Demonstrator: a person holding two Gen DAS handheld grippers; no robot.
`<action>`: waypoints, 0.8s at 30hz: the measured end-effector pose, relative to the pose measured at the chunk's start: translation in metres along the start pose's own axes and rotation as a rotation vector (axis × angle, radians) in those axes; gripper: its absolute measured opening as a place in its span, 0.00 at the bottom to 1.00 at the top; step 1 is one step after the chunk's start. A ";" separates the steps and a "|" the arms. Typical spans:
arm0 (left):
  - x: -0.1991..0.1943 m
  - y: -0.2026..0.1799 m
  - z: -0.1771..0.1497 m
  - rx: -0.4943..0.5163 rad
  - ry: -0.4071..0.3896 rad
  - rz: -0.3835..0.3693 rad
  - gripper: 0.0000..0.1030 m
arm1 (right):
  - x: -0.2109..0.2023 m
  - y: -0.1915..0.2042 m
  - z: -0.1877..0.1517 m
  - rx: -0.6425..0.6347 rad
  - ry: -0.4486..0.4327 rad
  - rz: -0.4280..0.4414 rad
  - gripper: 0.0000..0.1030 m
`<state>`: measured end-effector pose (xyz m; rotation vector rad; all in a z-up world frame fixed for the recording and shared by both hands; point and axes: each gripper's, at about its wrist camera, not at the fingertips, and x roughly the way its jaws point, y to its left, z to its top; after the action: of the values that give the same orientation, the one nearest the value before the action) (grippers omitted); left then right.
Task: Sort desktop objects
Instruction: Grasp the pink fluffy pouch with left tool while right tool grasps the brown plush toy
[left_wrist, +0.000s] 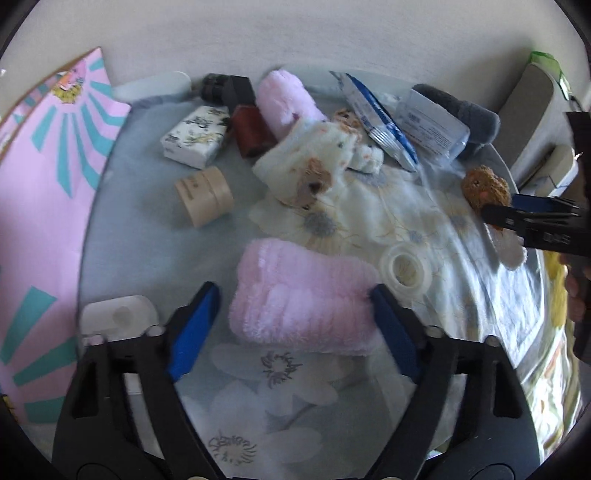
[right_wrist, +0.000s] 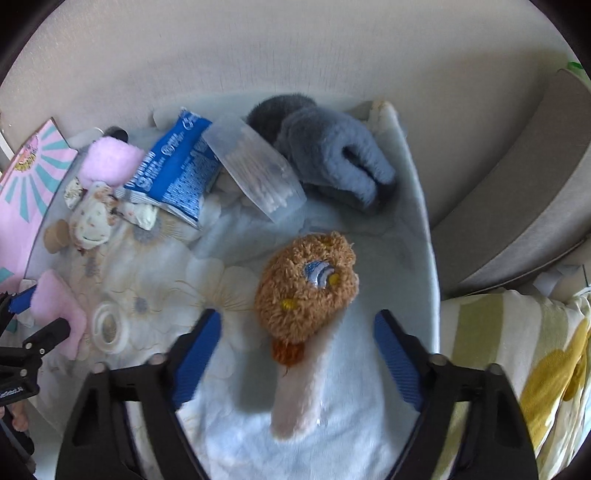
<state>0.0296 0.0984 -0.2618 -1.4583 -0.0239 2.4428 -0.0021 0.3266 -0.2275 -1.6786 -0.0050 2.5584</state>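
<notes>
On the round table's floral cloth (left_wrist: 280, 387), a folded pink fuzzy cloth (left_wrist: 303, 295) lies between the blue pads of my left gripper (left_wrist: 293, 288). The right pad sits at the cloth's end and the left pad stands a little off it, so the gripper is open. My right gripper (right_wrist: 298, 314) is open around a brown plush toy head (right_wrist: 306, 288) on a white fuzzy body (right_wrist: 299, 398), with neither pad touching it. From the left wrist, the right gripper (left_wrist: 532, 214) shows beside the brown plush (left_wrist: 484, 182). The right wrist view has the left gripper (right_wrist: 40, 317) at the pink cloth (right_wrist: 55, 295).
Scattered further back are a white flowered box (left_wrist: 195, 138), beige jar (left_wrist: 205, 195), pink roll (left_wrist: 284, 99), bear-print sock (left_wrist: 314, 173), blue packet (right_wrist: 173, 166), clear swab box (right_wrist: 255, 166) and grey-blue fuzzy sock (right_wrist: 332, 155). A tape roll (left_wrist: 406, 269) lies near the pink cloth. A pink paper bag (left_wrist: 48, 184) stands left.
</notes>
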 end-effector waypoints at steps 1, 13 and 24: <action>0.000 -0.003 0.000 0.007 0.001 -0.013 0.62 | 0.004 -0.001 0.001 0.001 0.014 0.002 0.61; -0.027 -0.007 0.015 0.005 -0.016 0.003 0.21 | -0.015 -0.013 -0.003 0.069 0.038 0.047 0.28; -0.092 -0.002 0.052 0.000 -0.060 0.002 0.21 | -0.060 0.006 0.013 0.064 -0.018 0.067 0.28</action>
<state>0.0262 0.0831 -0.1576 -1.3854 -0.0356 2.4871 0.0093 0.3172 -0.1680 -1.6603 0.1337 2.5919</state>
